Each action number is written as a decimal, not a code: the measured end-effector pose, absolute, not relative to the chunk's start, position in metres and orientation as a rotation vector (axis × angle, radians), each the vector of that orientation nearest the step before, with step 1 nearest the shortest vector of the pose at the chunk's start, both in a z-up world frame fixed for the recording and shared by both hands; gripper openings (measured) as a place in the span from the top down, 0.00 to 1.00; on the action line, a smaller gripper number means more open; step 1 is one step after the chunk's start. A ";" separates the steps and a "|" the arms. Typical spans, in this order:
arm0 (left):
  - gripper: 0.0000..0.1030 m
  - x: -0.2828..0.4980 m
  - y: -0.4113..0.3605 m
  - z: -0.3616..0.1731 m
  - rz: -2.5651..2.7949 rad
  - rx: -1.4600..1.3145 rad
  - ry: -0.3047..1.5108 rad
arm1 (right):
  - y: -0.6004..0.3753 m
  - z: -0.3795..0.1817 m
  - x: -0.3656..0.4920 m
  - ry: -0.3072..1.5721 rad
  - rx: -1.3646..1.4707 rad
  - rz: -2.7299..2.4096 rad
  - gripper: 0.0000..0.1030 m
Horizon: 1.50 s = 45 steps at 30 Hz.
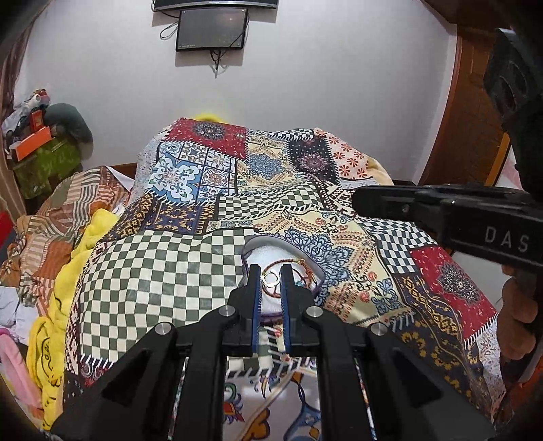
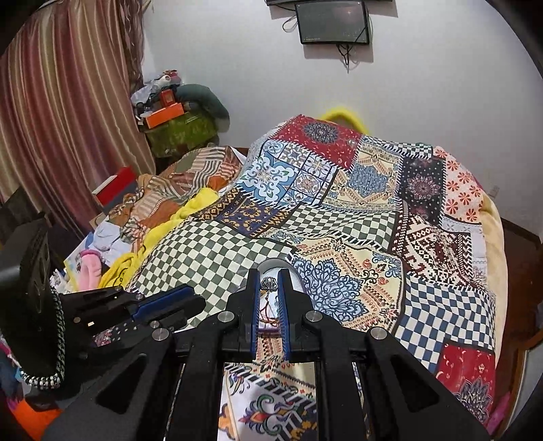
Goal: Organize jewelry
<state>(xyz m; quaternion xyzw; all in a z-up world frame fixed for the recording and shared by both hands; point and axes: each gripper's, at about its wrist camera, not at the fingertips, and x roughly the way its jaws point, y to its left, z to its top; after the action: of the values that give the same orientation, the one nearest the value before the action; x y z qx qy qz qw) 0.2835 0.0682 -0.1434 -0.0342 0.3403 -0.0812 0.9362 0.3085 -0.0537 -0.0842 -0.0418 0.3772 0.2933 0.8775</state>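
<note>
Two tools hover closed over the jewelry box on the bed: left tool empty, right tool apparently pinching a ring; it should lower gently before releasing.

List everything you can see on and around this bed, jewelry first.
Silver ring: one, silver, pinched in right gripper tips.
Gold ring: one, gold, seen between left gripper tips; grip unclear.
Cord bracelet: one, red-brown, in jewelry box.
Jewelry box: one, white lining, on quilt.
Quilt: one, patchwork, covering bed.
Yellow cloth: one, beside quilt.
Screen: one, black, on wall.
Curtain: one, striped, left side.
Left gripper: black, blue pads, shut.
Right gripper: black, blue pads, shut.
</note>
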 end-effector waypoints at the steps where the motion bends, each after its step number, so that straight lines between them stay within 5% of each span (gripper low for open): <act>1: 0.91 0.288 0.068 -0.145 -0.166 -0.068 0.698 | -0.053 -0.086 0.311 0.791 -0.087 0.613 0.91; 45: 0.91 0.345 0.070 -0.202 -0.194 -0.100 0.842 | -0.025 -0.159 0.377 1.034 -0.096 0.630 0.89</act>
<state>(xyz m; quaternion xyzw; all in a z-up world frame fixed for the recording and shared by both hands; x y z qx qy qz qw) 0.3454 0.0698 -0.2023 -0.0483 0.4081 -0.0939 0.9068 0.3771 -0.0246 -0.1590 -0.0451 0.4858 0.2958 0.8213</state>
